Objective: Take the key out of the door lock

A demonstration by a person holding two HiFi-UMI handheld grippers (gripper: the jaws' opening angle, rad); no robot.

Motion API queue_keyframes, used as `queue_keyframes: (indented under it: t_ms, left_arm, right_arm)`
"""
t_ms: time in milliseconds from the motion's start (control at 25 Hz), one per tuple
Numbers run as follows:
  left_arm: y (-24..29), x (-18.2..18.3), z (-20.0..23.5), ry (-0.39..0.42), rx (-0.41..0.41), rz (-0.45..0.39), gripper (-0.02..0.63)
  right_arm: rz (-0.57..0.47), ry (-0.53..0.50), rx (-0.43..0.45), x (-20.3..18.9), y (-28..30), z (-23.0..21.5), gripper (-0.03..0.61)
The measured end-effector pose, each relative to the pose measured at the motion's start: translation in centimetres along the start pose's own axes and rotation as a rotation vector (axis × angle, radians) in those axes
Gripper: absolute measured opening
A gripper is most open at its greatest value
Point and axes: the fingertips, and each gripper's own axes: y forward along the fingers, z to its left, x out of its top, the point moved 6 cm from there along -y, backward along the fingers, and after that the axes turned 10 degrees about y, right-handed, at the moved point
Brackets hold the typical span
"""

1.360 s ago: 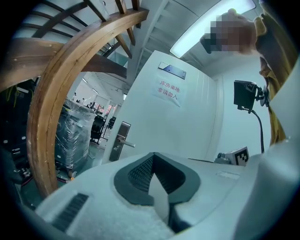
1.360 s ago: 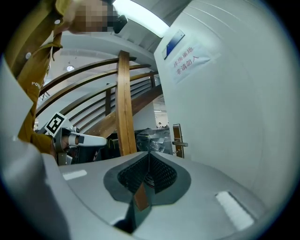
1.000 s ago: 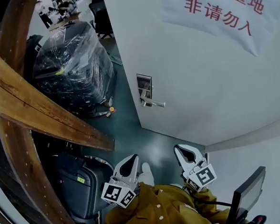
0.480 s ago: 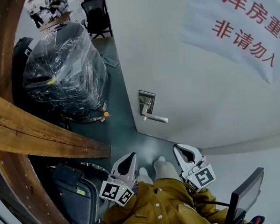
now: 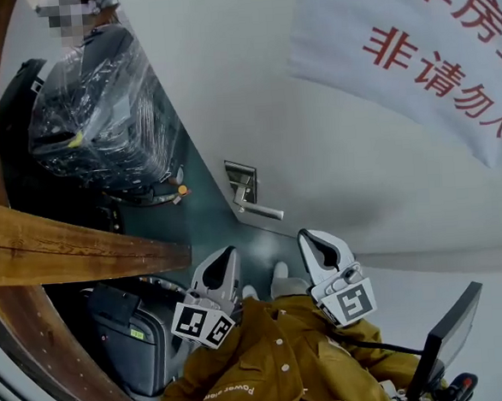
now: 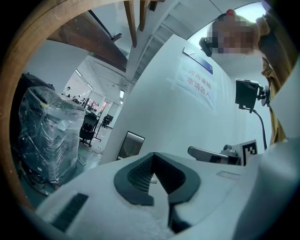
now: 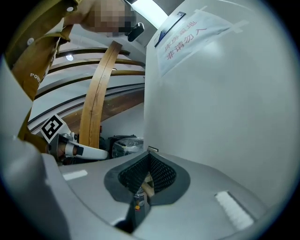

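Both grippers have closed in on the door over the last second: in the head view the gap between their tips and the lock has shrunk. The white left gripper (image 5: 227, 255) has its jaws pressed together with nothing between them, the black ridged pads meeting at the tip. The white right gripper (image 5: 308, 235) is likewise closed and empty; only background shows through the notch behind its pads. The two are held side by side, near each other, in front of the person's mustard-yellow jacket (image 5: 271, 365).

Just ahead of them, a rectangular silver metal lock plate (image 5: 240, 177) sits near the edge of the plain white door (image 5: 333, 147). A silver lever handle (image 5: 263, 210) sticks out from it towards the right gripper. Neither gripper touches plate or handle. The key is too small to make out at the lock, and neither gripper holds it.

Higher on the door hangs a white paper sign with red characters (image 5: 412, 55). Left of the door are a black bundle wrapped in clear plastic (image 5: 99, 112), a brown wooden beam (image 5: 74, 246) and a black hard-shell suitcase (image 5: 127, 332), around a strip of dark green floor (image 5: 193, 225).
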Motion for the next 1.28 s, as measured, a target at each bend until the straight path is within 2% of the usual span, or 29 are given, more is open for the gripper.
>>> queue_keyframes:
  t_ms: [160, 320, 680, 880, 1080, 1240, 1280]
  left_arm:
    - [1.5, -0.2, -0.7, 0.013, 0.021, 0.005, -0.002]
    - [1.7, -0.4, -0.4, 0.011, 0.039, 0.023, -0.002]
    - [2.8, 0.3, 1.2, 0.009, -0.016, 0.022, -0.002]
    - [2.8, 0.2, 1.8, 0.011, -0.034, 0.023, -0.002]
    - [3.0, -0.8, 2.7, -0.031, -0.047, 0.046, -0.002]
    - [3.9, -3.1, 3.5, -0.087, -0.115, 0.132, 0.0]
    - [4.3, -3.9, 3.8, -0.122, -0.137, 0.149, 0.0]
  right_arm:
    - [0.0, -0.005, -0.024, 0.9, 0.9, -2.0, 0.006]
    - [-0.034, -0.049, -0.113, 2.4, 2.0, -3.1, 0.006]
    - [-0.104, -0.209, -0.291, 6.8, 5.9, -3.0, -0.002]
    - [-0.095, -0.174, -0.382, 6.5, 6.6, -4.6, -0.004]
    - [-0.084, -0.188, -0.411, 6.4, 6.7, -4.7, 0.002]
    - [-0.072, -0.181, -0.417, 6.3, 6.6, -4.7, 0.002]
    - [-0.062, -0.183, -0.42, 6.2, 6.5, -4.8, 0.002]
